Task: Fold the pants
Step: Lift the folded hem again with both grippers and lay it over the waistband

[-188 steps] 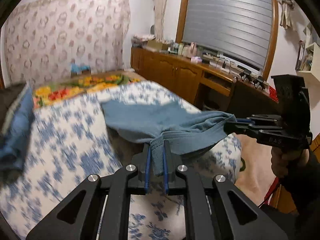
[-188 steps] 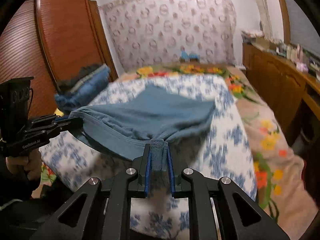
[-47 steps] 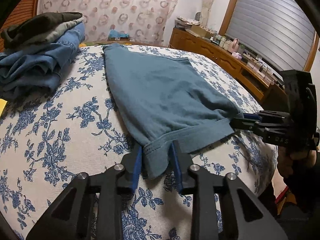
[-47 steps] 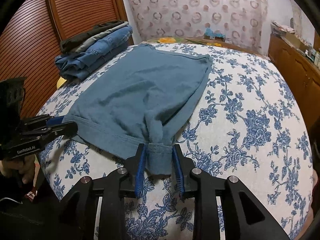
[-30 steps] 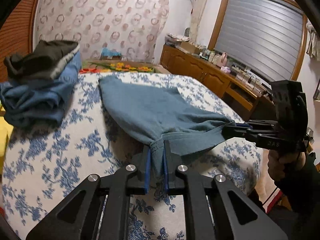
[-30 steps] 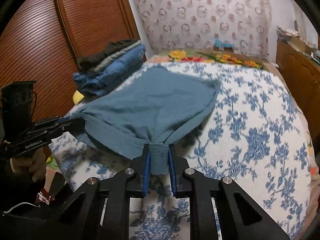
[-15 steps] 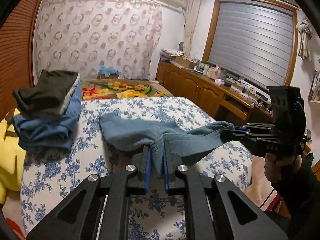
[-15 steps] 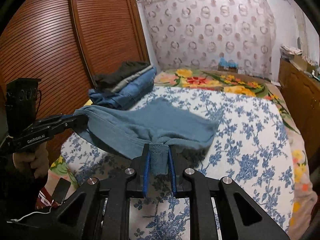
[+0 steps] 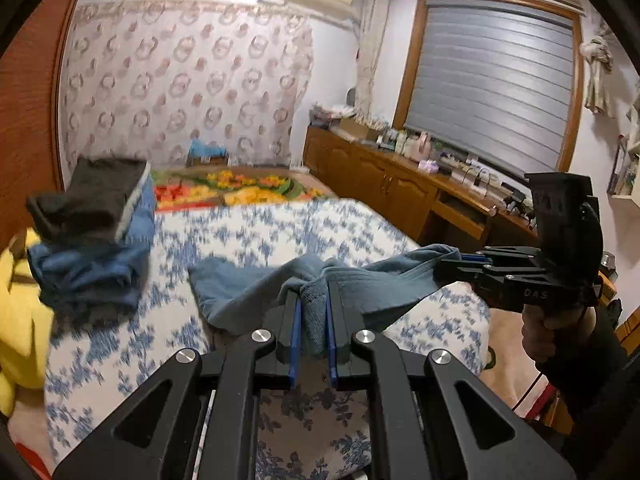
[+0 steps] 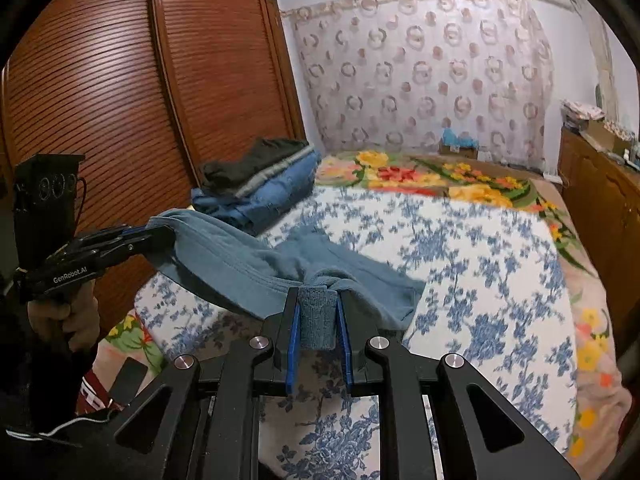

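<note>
Pants: blue-grey pants [image 9: 400, 284], near edge lifted off the bed [image 9: 248, 232] and strung between the two claws; far end trails on the floral cover.
Left claw [image 9: 313, 322]: clamped on one corner of the band.
Right claw [image 10: 316, 320]: pinched shut on the other corner.
Key relation: cloth runs away from both claws toward the headboard end; the held edge lies crosswise, level, slightly slack. Both hands equally near.
Likely next: carry the held edge forward over the trailing part, lay it down square.
Room: open cover ahead and to the right of the pants.
Edges: stack of folded clothes [image 10: 260, 184] sits close on the left; bed's near edge just below the claws.
</note>
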